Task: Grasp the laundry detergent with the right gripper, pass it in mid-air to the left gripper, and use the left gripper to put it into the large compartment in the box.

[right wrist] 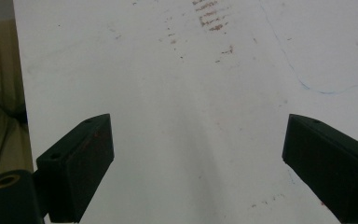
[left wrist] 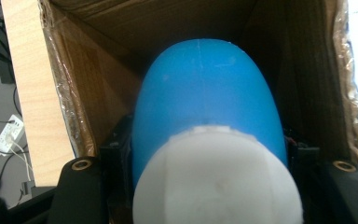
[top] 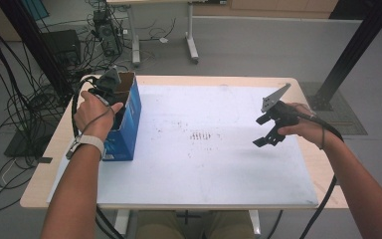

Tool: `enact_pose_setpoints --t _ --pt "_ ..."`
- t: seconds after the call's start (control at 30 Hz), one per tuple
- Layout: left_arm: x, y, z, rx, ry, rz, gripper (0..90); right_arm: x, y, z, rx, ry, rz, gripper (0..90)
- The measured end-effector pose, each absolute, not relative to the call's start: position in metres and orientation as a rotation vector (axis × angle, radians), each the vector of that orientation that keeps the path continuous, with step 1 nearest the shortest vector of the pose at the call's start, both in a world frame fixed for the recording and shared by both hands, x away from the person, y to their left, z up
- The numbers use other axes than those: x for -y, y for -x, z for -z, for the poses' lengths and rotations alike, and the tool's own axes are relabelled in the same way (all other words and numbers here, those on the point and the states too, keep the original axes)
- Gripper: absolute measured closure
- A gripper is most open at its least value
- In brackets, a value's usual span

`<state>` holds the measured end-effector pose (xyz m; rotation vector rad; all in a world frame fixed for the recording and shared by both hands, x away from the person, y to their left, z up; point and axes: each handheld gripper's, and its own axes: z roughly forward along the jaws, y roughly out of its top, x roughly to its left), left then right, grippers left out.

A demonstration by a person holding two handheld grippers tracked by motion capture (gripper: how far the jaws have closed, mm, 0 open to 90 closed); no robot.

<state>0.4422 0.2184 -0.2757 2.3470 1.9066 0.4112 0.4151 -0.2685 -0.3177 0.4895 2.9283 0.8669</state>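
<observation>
The left gripper [top: 110,92] reaches down into the open blue box [top: 127,130] at the counter's [top: 219,169] left edge, its fingers clamped on a blue bottle [left wrist: 207,107] with a white cap [left wrist: 216,179]; the right gripper [top: 267,133] hovers over the white mat [right wrist: 191,93], fingers [right wrist: 81,161] wide, holding nothing.

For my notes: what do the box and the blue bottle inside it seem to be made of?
Box: likely corrugated cardboard, with a raw brown inside, clear tape on its rim and a blue printed outside. Blue bottle: probably plastic, smooth, slightly glossy, with a moulding seam; its white cap looks matte, ribbed plastic.
</observation>
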Motion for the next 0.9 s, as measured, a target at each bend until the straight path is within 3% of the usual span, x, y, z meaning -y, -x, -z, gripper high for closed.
enact_pose_setpoints --t 0.9 --pt "-0.219 -0.4406 0.2764 -1.913 -2.34 -0.414 37.2 0.2701 -0.413 0.3165 -2.924 -0.488 -0.865 8.8"
